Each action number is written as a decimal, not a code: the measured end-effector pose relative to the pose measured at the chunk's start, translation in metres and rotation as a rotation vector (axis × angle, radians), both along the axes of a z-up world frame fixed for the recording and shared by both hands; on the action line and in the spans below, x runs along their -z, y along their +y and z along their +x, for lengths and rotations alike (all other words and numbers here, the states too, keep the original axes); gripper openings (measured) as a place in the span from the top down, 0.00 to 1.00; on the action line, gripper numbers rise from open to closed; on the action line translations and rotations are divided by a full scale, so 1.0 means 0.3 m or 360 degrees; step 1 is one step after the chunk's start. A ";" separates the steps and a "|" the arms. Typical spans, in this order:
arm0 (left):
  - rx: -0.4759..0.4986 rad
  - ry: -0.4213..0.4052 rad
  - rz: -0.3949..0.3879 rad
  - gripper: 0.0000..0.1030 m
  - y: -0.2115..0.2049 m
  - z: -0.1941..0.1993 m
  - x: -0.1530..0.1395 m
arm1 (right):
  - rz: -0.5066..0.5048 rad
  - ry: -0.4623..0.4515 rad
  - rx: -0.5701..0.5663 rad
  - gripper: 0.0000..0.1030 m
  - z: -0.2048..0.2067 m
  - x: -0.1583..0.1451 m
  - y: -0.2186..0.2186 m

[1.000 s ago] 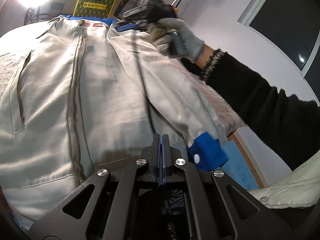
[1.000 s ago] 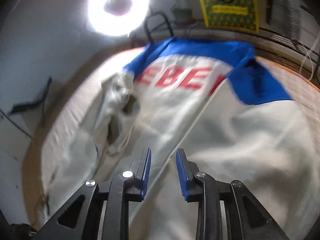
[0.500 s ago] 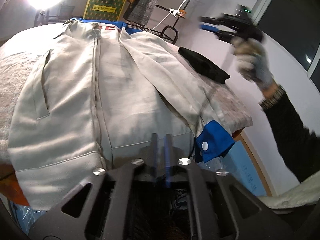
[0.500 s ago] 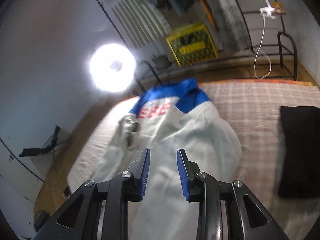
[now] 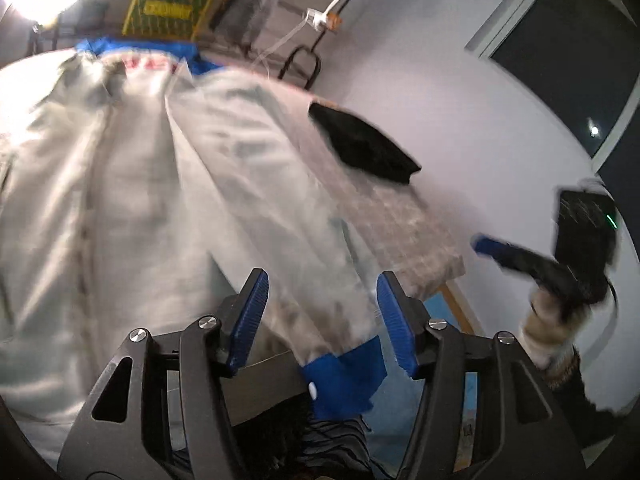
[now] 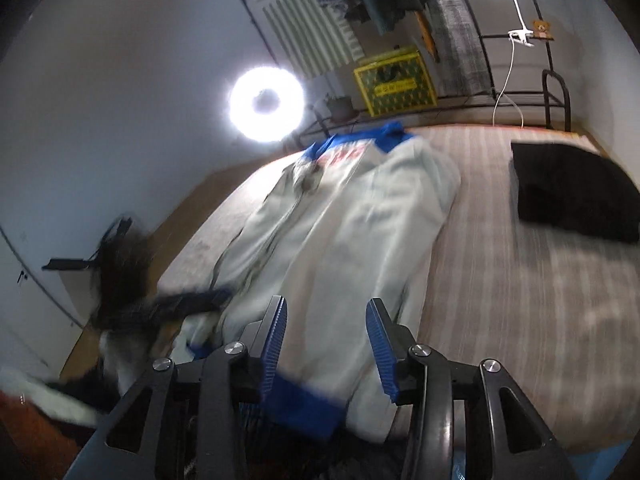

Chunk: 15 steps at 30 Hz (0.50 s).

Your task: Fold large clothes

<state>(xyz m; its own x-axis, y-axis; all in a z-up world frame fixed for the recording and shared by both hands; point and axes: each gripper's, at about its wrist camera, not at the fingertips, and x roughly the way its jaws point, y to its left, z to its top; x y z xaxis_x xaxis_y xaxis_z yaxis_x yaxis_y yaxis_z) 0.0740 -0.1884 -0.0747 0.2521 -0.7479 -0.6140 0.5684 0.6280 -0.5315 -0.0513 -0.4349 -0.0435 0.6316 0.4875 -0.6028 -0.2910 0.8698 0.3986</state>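
Note:
A pale grey jacket (image 5: 132, 200) with a blue collar and red letters lies flat on the bed, one sleeve folded down along its front. The sleeve's blue cuff (image 5: 344, 372) hangs at the near edge. My left gripper (image 5: 322, 316) hovers over that sleeve end, its jaws opening, the pads clear of the cloth. In the right wrist view the jacket (image 6: 352, 232) stretches away from me and the cuff (image 6: 304, 404) sits low between the fingers. My right gripper (image 6: 328, 346) is above it, jaws opening, gripping nothing. A gloved hand carries the right gripper (image 5: 520, 260) off the bed's right side.
A folded black garment (image 6: 572, 196) lies on the striped bed cover (image 6: 500, 280) to the jacket's right. A ring light (image 6: 266, 104), a yellow crate (image 6: 394, 82) and a metal rack (image 6: 556, 92) stand beyond the far edge. The left gripper (image 6: 180, 304) shows blurred at the left.
My left gripper went from shut to open and pulled back a little from the hem. The right gripper swung from the collar back to the near right side, its jaws widening.

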 end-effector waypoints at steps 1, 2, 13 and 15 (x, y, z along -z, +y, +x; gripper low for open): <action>0.0009 0.0039 0.0033 0.44 -0.020 0.004 0.022 | 0.0011 0.0008 -0.0009 0.51 -0.029 0.014 -0.002; 0.0018 0.0068 0.0087 0.44 -0.037 0.007 0.050 | 0.0024 0.0021 -0.0011 0.44 -0.048 0.027 -0.001; -0.0036 0.0223 0.0162 0.88 0.066 -0.043 0.223 | 0.0144 0.0369 0.0009 0.47 0.111 0.323 0.009; -0.0034 0.0241 0.0132 0.89 0.071 -0.044 0.220 | 0.0195 0.0411 0.0000 0.47 0.152 0.361 0.013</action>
